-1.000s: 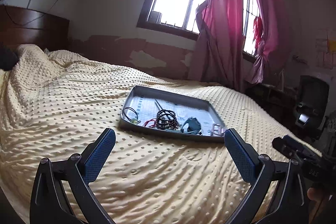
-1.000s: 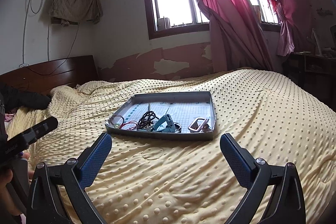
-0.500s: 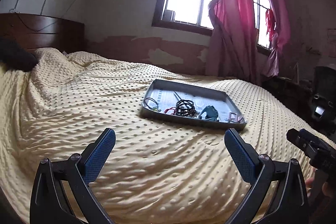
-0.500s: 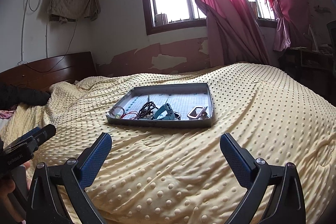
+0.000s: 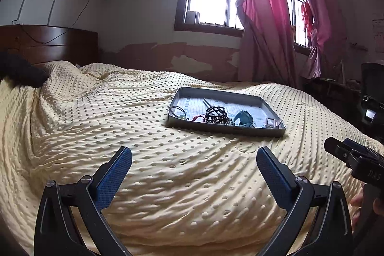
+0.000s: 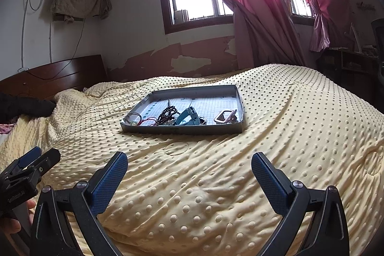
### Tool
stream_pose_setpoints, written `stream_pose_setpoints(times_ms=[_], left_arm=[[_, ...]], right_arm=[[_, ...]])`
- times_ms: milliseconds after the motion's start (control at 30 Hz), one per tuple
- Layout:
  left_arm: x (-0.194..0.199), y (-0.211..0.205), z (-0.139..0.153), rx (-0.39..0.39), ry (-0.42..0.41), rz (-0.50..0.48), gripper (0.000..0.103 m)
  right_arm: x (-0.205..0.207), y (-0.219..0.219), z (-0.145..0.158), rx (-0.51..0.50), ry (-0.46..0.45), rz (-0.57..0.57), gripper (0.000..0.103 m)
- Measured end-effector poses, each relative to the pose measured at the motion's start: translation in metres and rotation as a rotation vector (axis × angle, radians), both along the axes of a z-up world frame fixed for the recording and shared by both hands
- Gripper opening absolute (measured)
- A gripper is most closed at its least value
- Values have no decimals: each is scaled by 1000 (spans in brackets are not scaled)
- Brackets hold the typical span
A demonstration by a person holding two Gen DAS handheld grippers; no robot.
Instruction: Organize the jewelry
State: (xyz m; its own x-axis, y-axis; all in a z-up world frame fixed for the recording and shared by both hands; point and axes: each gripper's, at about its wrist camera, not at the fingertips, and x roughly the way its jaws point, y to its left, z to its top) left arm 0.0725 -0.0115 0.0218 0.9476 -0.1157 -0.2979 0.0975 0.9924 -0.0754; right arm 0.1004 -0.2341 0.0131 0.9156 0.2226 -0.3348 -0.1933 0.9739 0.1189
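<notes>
Both grippers, left (image 5: 194,161) and right (image 6: 189,166), hover jaws wide and empty over bare bedspread (image 6: 300,136), short of the tray (image 6: 182,130).

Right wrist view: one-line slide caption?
Open right gripper above dotted yellow bedspread, facing shallow grey tray of jewelry.

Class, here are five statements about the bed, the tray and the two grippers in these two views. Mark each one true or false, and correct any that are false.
1. The grey tray sits on the yellow dotted bedspread. True.
2. The left gripper is shut on a bracelet. False: it is open and holds nothing.
3. The dark bead bracelet lies inside the tray. True.
4. The right gripper is touching the tray. False: it is open, short of the tray, with bare bedspread between.
5. The teal watch strap lies on the bedspread outside the tray. False: it is in the tray.
</notes>
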Motion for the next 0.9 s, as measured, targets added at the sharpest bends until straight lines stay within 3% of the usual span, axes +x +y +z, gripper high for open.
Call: stream_pose_setpoints(times_ms=[333, 900], left_arm=[[14, -7, -17, 28, 44, 11, 102], [14, -5, -19, 29, 46, 18, 102]], right_arm=[[8, 5, -10, -19, 26, -6, 103], [10, 4, -14, -14, 41, -5, 103]])
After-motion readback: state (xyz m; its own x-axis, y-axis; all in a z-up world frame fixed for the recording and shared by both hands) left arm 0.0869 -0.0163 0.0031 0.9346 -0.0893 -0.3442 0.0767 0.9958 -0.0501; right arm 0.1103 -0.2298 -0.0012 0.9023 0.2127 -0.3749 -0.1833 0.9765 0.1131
